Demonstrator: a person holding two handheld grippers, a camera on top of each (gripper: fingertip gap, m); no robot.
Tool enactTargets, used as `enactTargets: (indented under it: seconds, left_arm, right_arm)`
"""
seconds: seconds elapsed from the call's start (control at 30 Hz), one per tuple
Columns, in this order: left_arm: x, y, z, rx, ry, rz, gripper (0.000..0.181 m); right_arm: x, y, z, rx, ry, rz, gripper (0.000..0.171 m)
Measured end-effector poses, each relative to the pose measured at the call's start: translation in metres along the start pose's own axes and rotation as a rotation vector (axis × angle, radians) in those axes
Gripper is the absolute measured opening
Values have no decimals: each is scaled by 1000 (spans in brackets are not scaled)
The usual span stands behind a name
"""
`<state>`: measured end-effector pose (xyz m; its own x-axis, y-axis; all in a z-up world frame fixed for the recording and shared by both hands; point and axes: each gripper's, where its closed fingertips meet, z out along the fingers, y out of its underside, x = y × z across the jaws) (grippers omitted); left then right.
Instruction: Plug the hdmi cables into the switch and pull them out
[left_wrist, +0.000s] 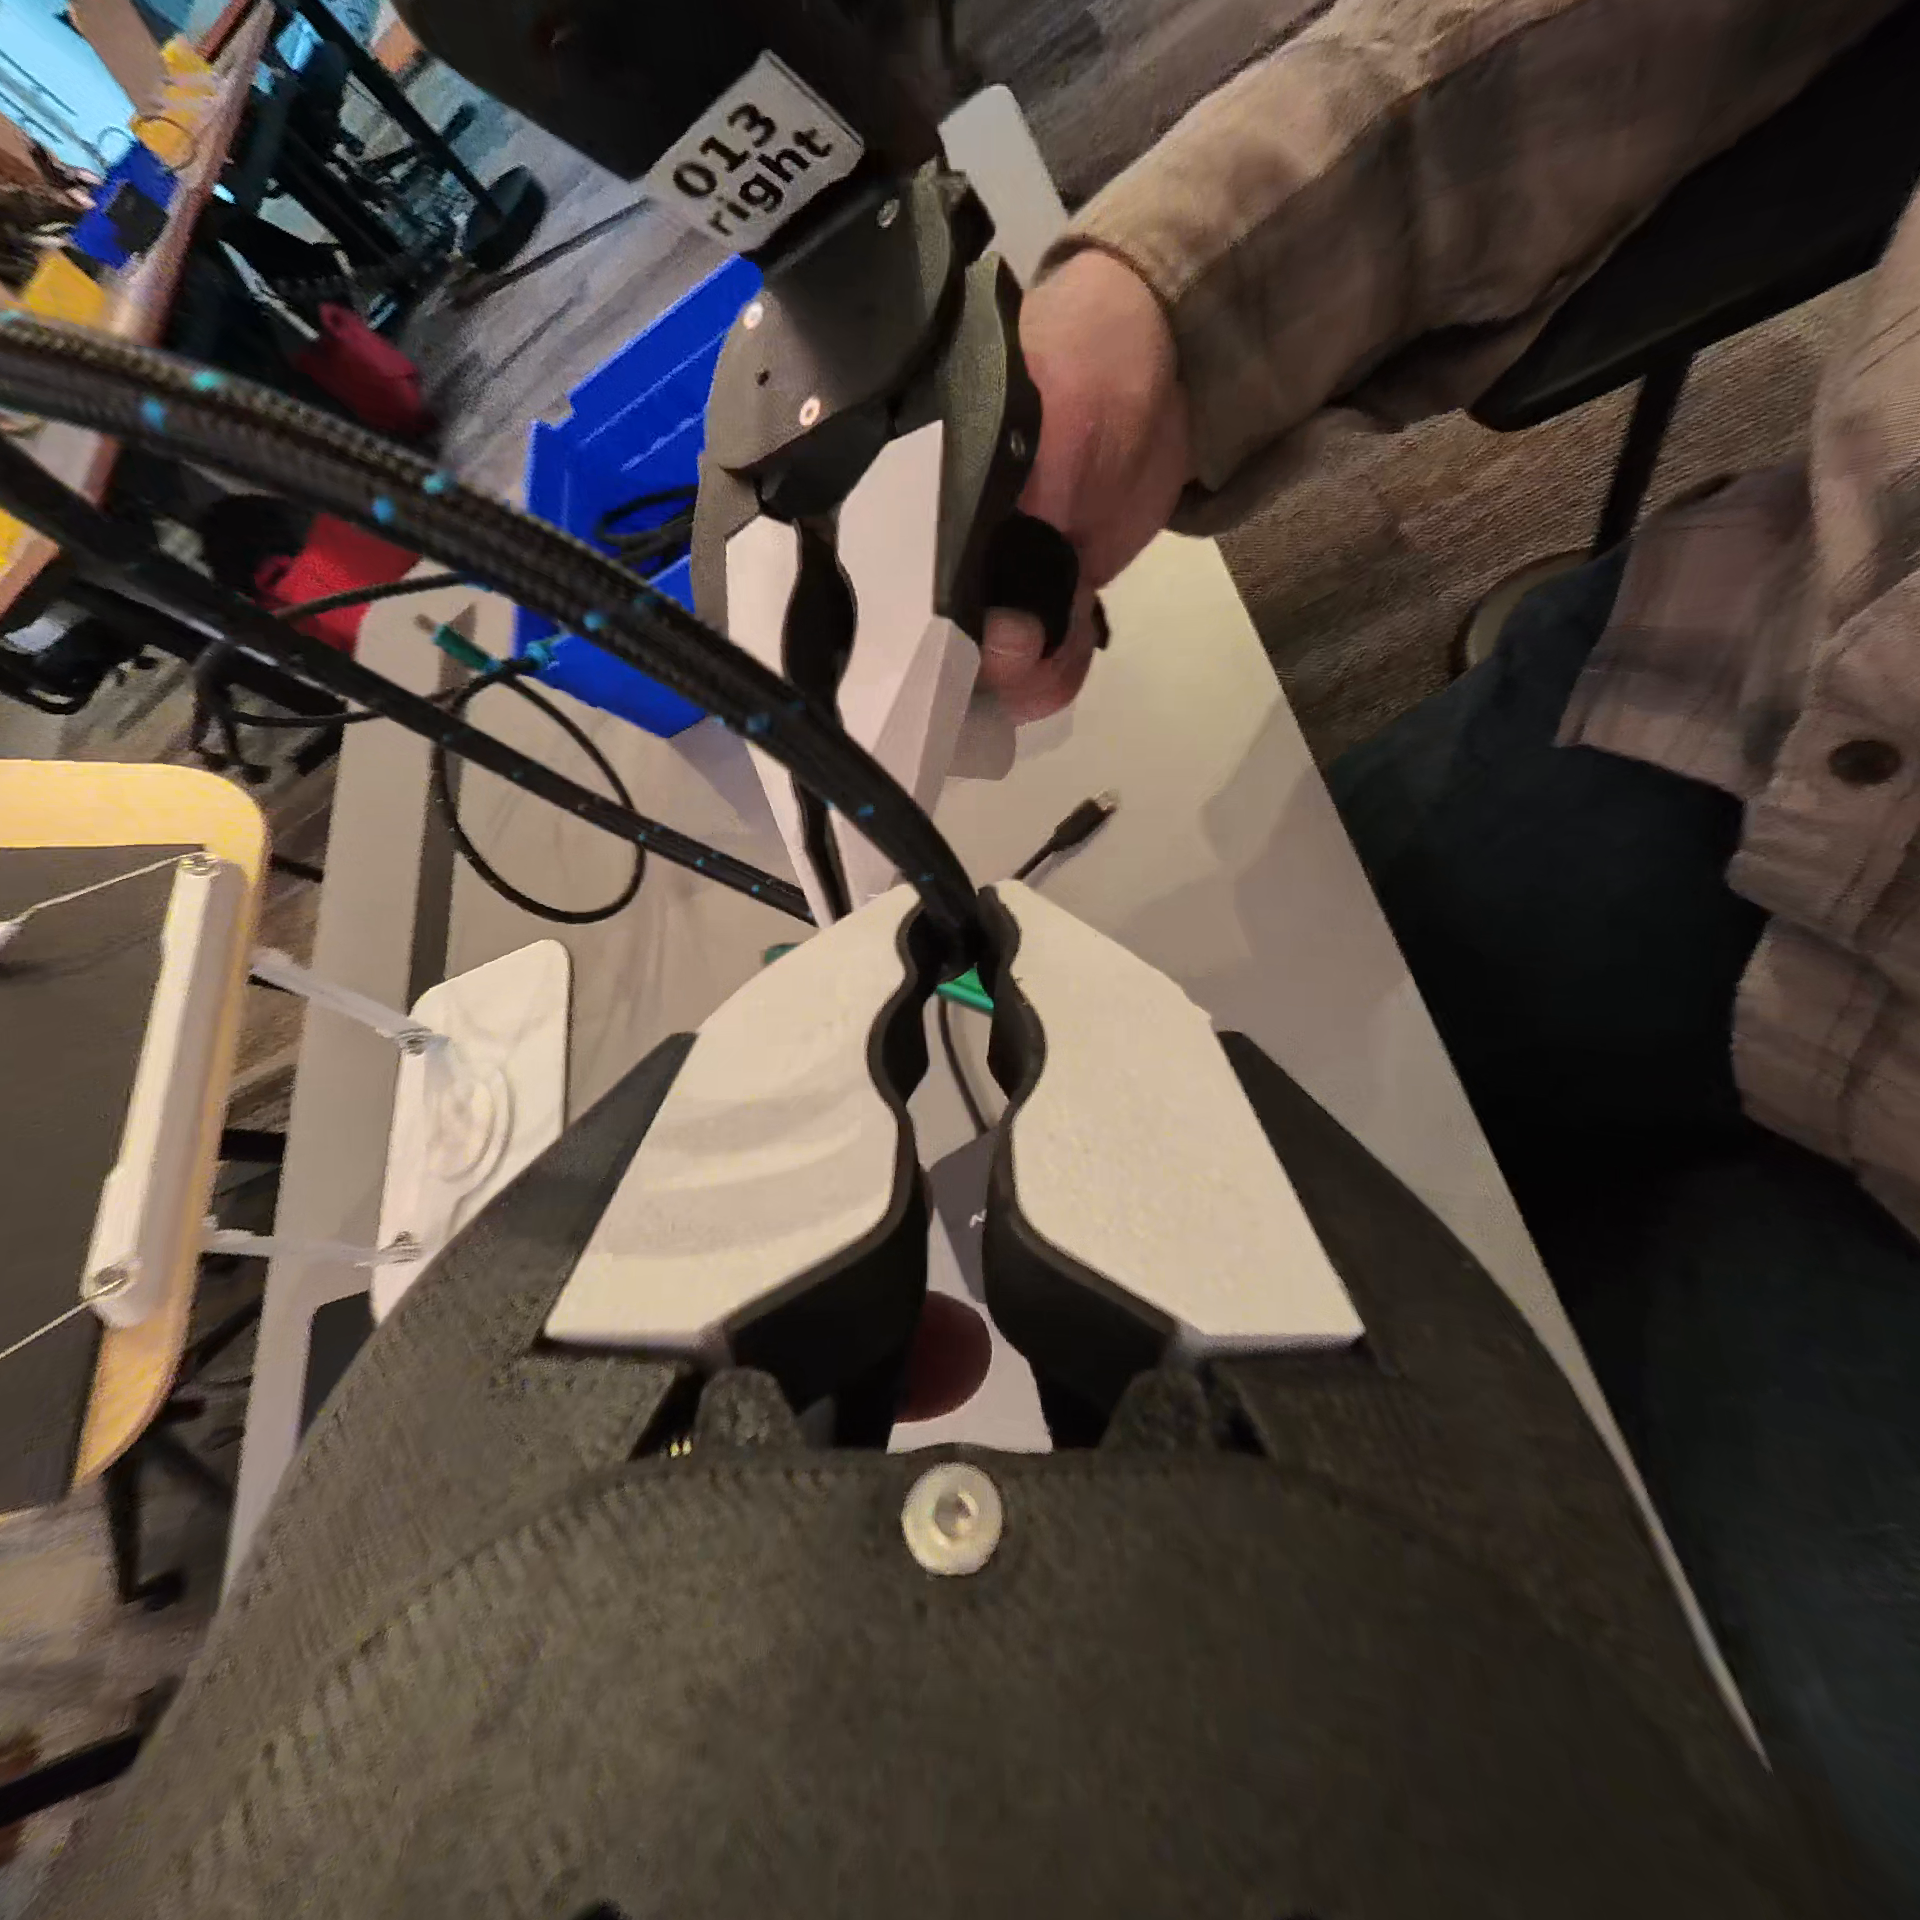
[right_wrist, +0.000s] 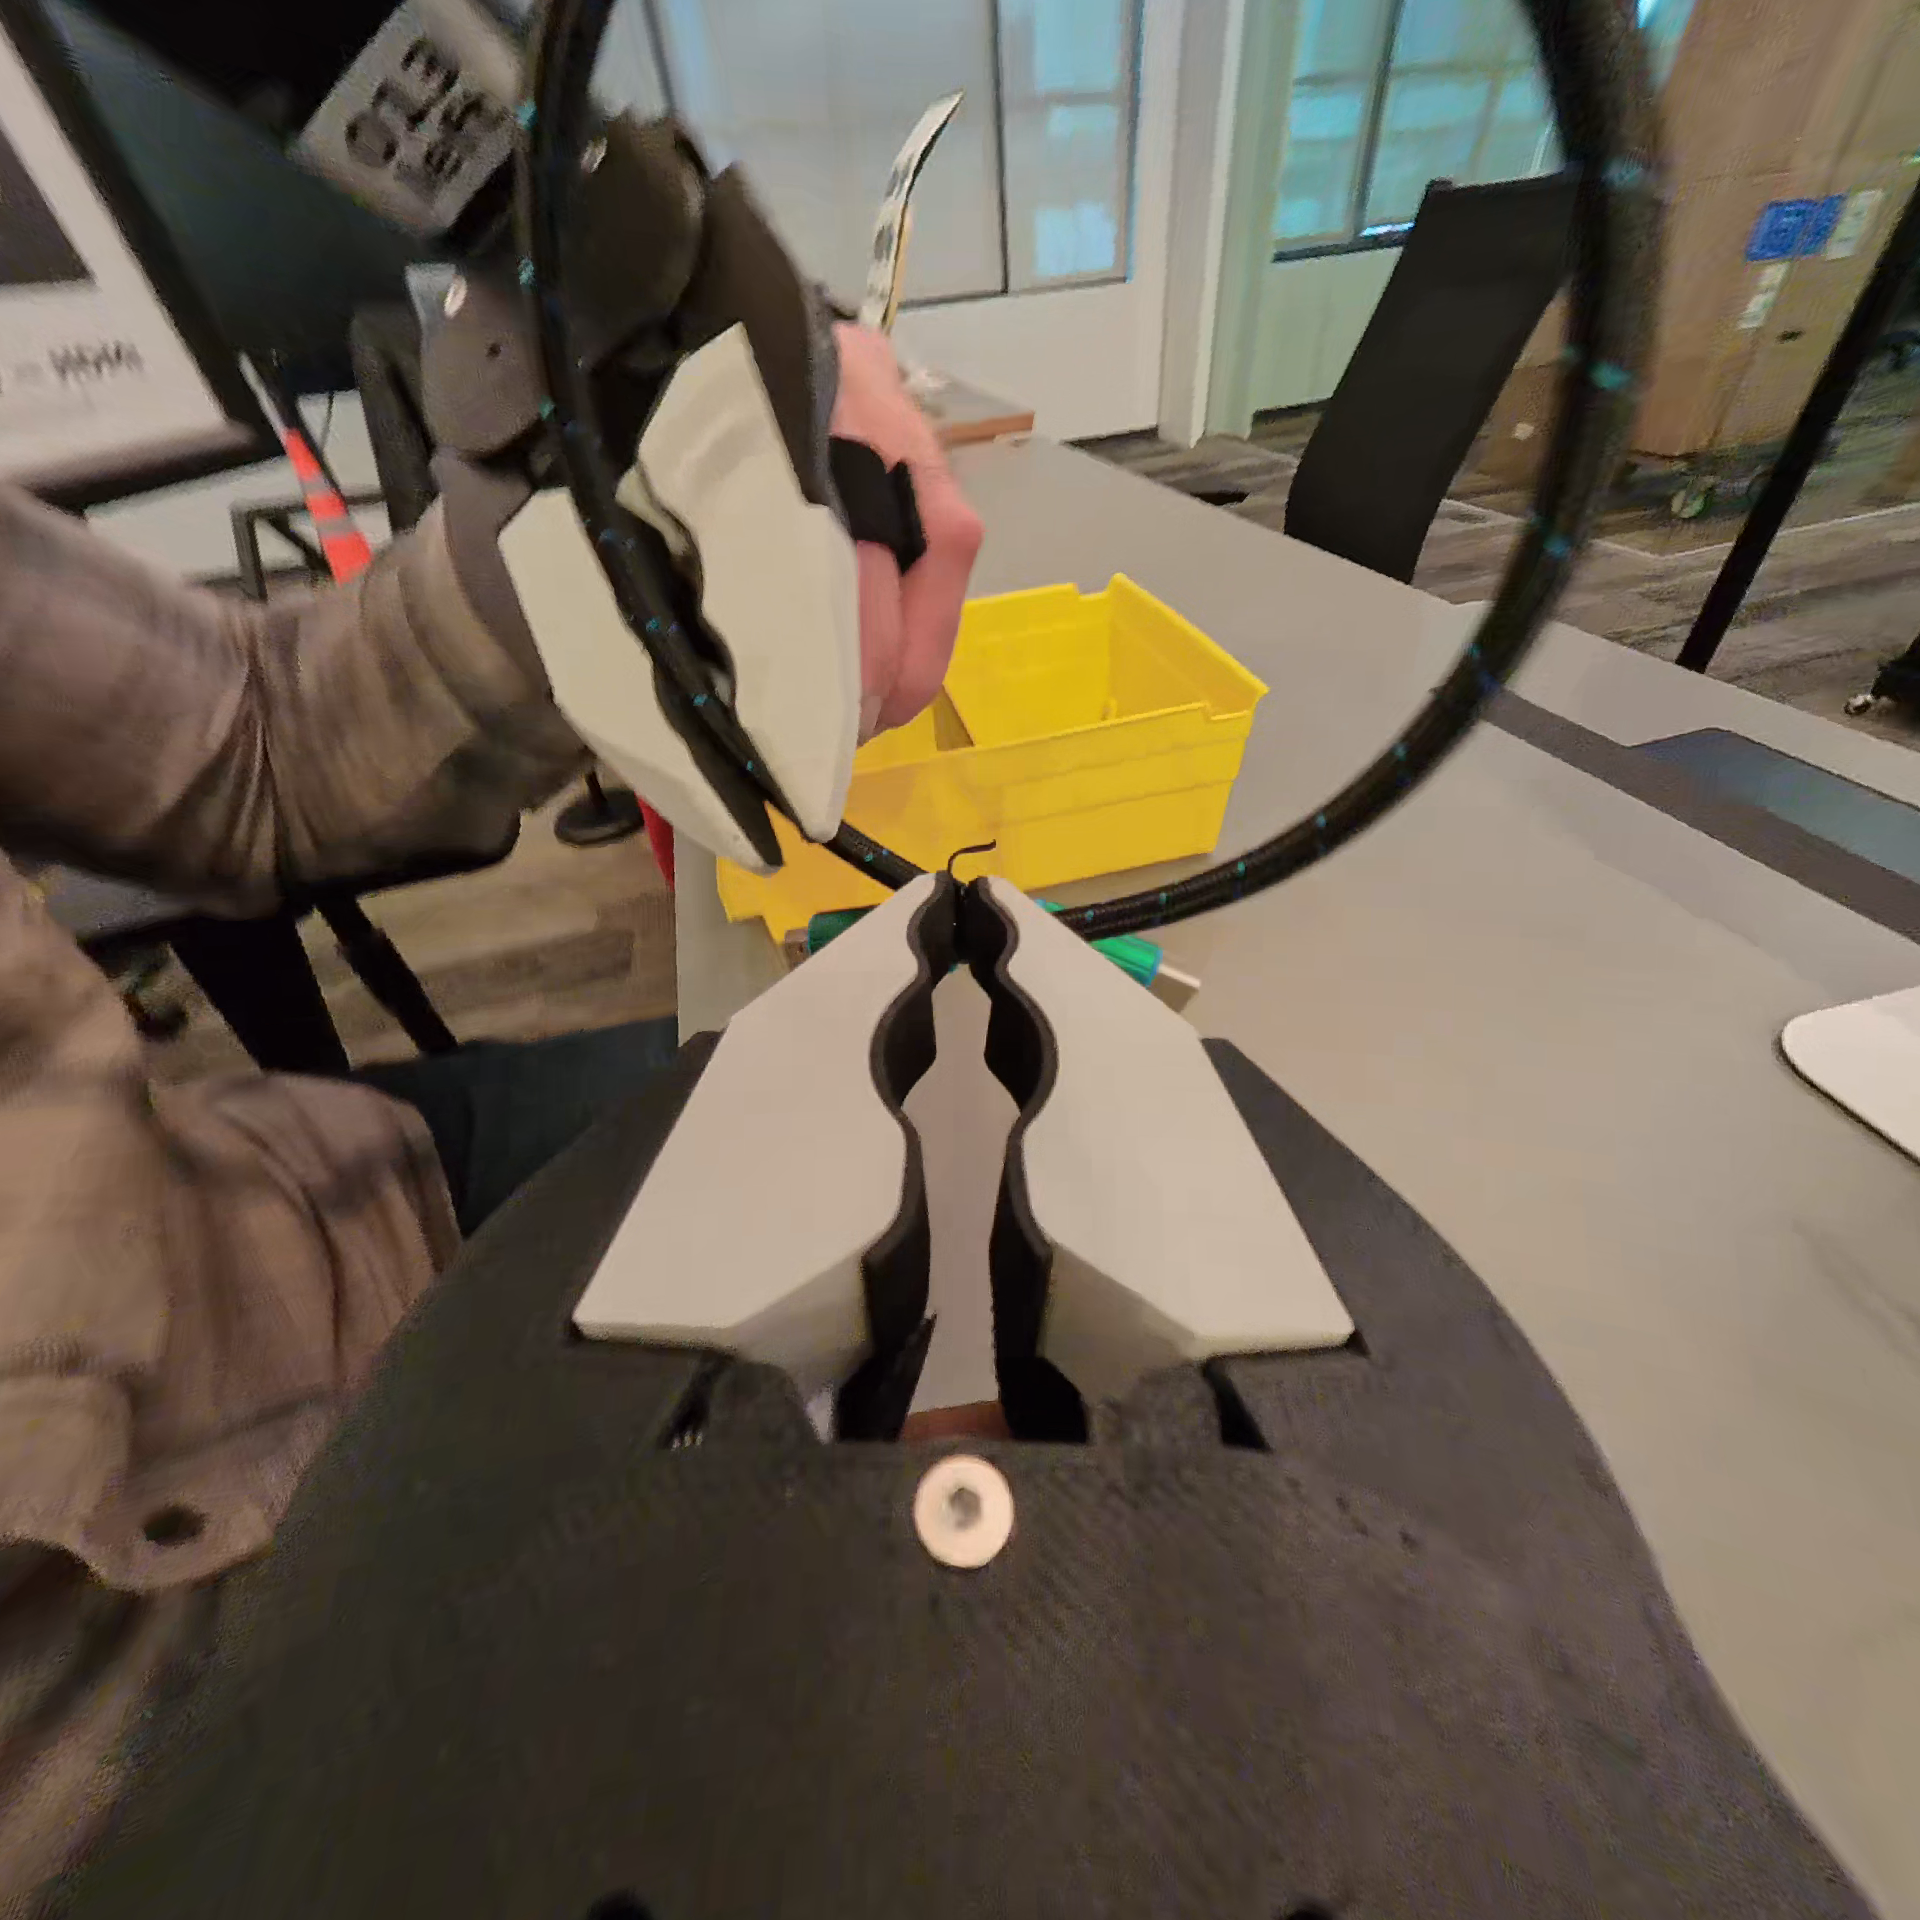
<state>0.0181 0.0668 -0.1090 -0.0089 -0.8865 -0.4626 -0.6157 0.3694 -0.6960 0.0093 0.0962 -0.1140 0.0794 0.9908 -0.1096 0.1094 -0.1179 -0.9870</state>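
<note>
Grey surface (right_wrist: 1507, 987) by office windows; both grippers on one looped cable above it.

Left gripper (left_wrist: 958, 920): jaws clenched at the tips on the black braided HDMI cable with teal flecks (left_wrist: 665, 629), which arcs in a wide loop up and over both tools. Right gripper (right_wrist: 961, 899): jaws pressed together just beside that cable; a thin black hooked strand (right_wrist: 971, 854) pokes up at the tips, grasped or not, cannot tell. Green plug shell (right_wrist: 1127, 951) lies on the surface just behind the right jaws. Open yellow plastic bin (right_wrist: 1122, 821) stands beyond, one divider inside, contents not visible. Blue plastic bin (left_wrist: 623, 675) holds loose black cords (left_wrist: 644, 520). Switch not identifiable.
</note>
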Motion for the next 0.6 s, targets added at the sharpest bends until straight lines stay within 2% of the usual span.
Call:
enactTargets:
  seconds: [0.3, 0.43, 0.6]
  left_arm:
    - [-20, -7, -13, 52, -131, 44, 7]
    - [-25, -12, -20, 99, -151, 28, 6]
    - [-26, -17, -27, 179, -114, -29, 6]
  right_arm:
    - [10, -36, -4, 360, -87, 497, 0]
    - [3, -45, -10, 434, -187, 520, 0]
    - [-13, -46, -19, 431, -329, 426, 0]
